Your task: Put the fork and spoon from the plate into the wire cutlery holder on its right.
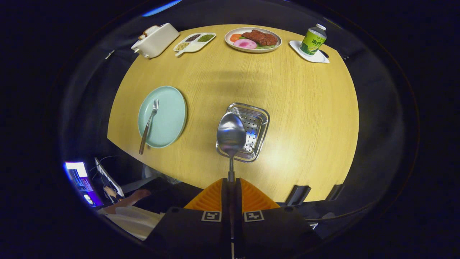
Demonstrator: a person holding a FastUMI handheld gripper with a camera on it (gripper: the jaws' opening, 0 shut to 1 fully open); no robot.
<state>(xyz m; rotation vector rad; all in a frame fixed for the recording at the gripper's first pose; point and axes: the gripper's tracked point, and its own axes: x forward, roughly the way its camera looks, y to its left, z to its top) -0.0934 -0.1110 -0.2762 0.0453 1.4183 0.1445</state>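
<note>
Two fingers of the gripper are pressed together on the thin handle of the spoon, which stands up from between their tips with its bowl raised in front of the near left part of the cutlery holder — a shiny, square, perforated metal basket that sits on the wooden table just beyond the fingers. The spoon's bowl covers part of the holder's left rim in this view; whether it touches the holder cannot be told. Left of the holder, apart from it, lies the pale green plate, and on its left half rests the fork, tines pointing to the far side and its brown handle reaching past the plate's near rim. Along the far edge of the table stand four more things — a white box-shaped container at the far left, a white divided dish with small heaps of beans or grains, a round plate of food with meat and slices, and a green bottle on a white coaster at the far right. Below the table's near left edge a person's hand and pale sleeve show beside a lit screen.
</note>
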